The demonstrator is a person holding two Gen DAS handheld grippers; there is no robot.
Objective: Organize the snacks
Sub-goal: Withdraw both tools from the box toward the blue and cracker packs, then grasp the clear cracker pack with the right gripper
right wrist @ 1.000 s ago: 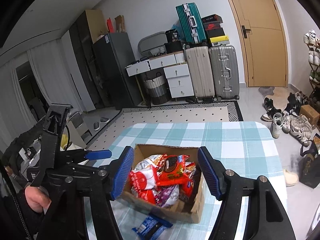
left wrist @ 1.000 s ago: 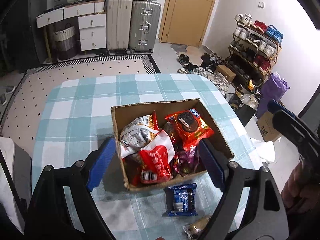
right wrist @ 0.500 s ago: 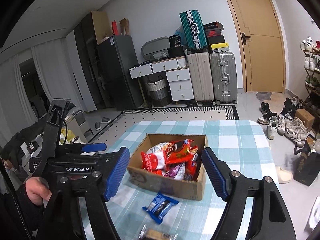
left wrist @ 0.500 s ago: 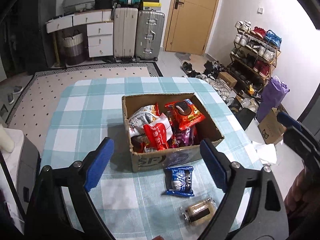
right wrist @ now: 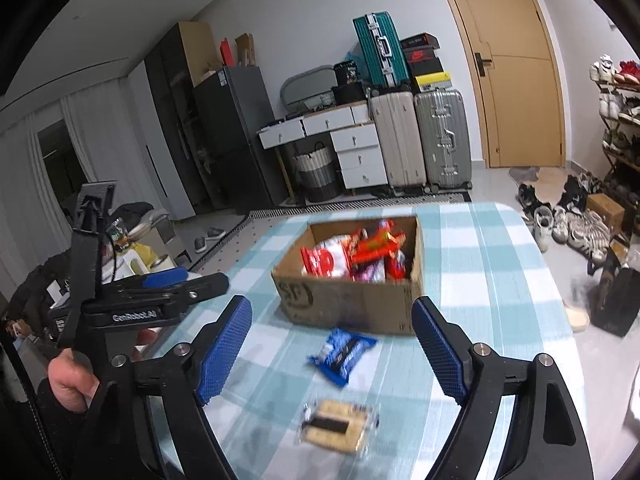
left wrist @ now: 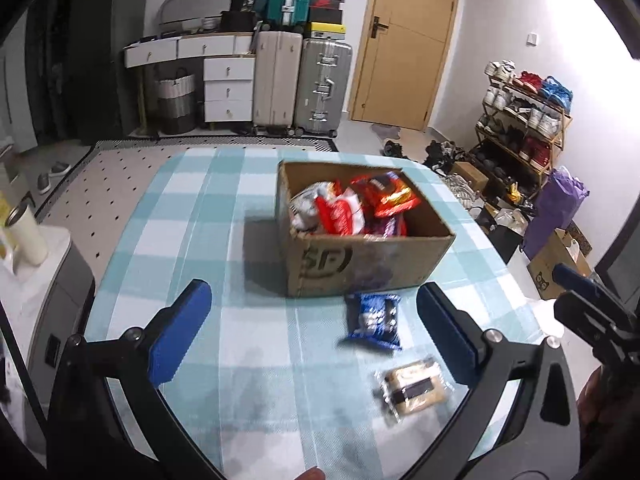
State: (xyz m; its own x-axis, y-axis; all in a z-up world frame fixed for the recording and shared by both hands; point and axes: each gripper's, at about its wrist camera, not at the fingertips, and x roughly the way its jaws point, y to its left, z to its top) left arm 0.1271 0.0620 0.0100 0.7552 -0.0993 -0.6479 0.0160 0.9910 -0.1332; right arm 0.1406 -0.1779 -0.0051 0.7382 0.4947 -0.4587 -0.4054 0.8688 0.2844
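A cardboard box [left wrist: 360, 264] [right wrist: 352, 304] full of red, white and purple snack packets stands on the checked tablecloth. In front of it lie a blue cookie packet [left wrist: 374, 320] [right wrist: 340, 354] and a clear-wrapped cracker pack [left wrist: 414, 388] [right wrist: 336, 428]. My left gripper [left wrist: 316, 332] hovers above the cloth short of the box, jaws opening wide, nothing between them. My right gripper [right wrist: 332, 348] hangs over the two loose packets, jaws opening, touching neither. The left gripper [right wrist: 176, 280] also shows at the left of the right wrist view.
The table [left wrist: 192, 216] wears a teal and white checked cloth. Suitcases [left wrist: 300, 80], white drawers [left wrist: 228, 88] and a wooden door [left wrist: 408, 40] stand behind. A shoe rack [left wrist: 524, 120] and shoes on the floor lie right. A side unit with a cup [left wrist: 26, 236] sits left.
Both grippers pulled back from the box, which now looks smaller and farther away. Both pairs of jaws spread wider. The cracker pack came fully into view.
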